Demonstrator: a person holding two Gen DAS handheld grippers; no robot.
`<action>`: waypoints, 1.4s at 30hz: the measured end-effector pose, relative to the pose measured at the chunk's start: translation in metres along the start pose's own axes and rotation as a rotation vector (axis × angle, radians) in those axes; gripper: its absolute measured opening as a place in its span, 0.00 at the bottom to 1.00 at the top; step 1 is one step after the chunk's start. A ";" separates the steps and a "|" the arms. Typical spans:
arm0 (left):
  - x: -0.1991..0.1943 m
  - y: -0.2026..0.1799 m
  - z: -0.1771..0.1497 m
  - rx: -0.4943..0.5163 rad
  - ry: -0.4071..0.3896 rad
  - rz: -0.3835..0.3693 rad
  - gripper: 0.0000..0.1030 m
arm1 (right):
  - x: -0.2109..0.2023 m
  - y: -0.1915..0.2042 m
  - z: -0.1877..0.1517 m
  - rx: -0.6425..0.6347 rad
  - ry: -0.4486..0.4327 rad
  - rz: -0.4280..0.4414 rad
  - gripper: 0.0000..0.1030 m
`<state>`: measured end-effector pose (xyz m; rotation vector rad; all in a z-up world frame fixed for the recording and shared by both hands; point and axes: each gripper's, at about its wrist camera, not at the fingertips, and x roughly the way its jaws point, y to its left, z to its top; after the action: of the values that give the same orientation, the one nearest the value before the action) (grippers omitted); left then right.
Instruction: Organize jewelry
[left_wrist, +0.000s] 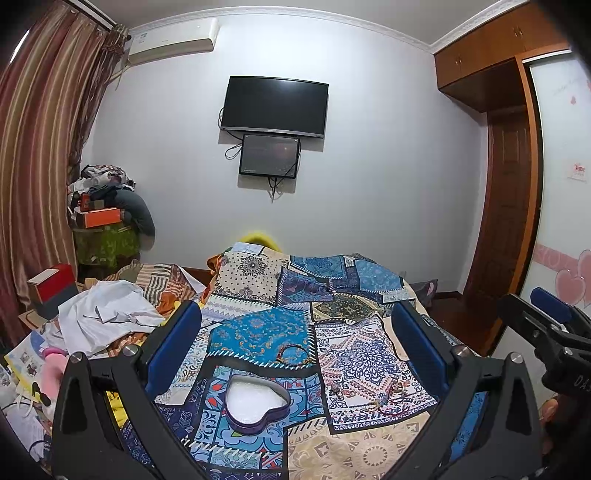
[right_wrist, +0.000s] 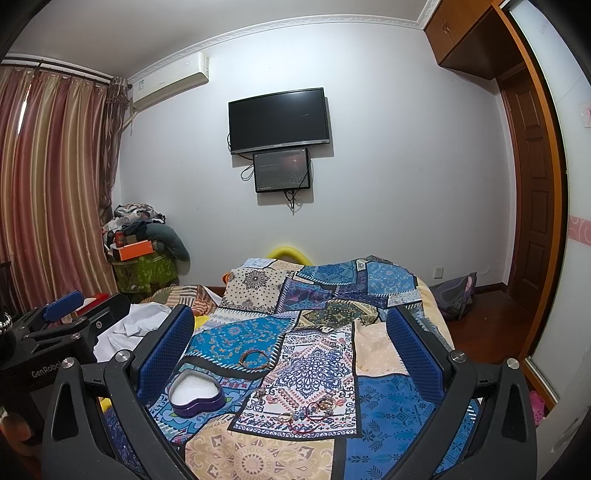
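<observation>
Left gripper (left_wrist: 295, 347): blue-padded fingers spread wide, nothing between them, held above bed. Right gripper (right_wrist: 291, 350): fingers likewise spread wide, nothing held.

Purple heart-shaped tin box (left_wrist: 257, 405), white lining, lid off, lies on blue patchwork-print bedspread (left_wrist: 258, 328).

Braided brown bracelet (left_wrist: 294, 353) lies just beyond box, apart from it.

Cluster of small bracelets and rings (right_wrist: 310, 410) lies right of box, on white-blue patterned patch.
</observation>
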<state>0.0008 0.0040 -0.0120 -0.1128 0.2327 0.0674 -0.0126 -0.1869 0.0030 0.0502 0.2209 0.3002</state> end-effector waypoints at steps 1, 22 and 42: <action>0.000 0.000 0.000 0.000 0.000 0.000 1.00 | 0.000 0.000 0.000 0.001 0.000 0.001 1.00; 0.032 0.002 -0.010 -0.006 0.083 -0.013 1.00 | 0.027 -0.012 -0.019 -0.001 0.056 -0.017 1.00; 0.137 -0.023 -0.101 0.078 0.496 -0.114 0.74 | 0.098 -0.067 -0.091 -0.046 0.390 -0.038 0.73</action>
<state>0.1126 -0.0232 -0.1398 -0.0628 0.7229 -0.0848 0.0773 -0.2202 -0.1118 -0.0594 0.6012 0.2753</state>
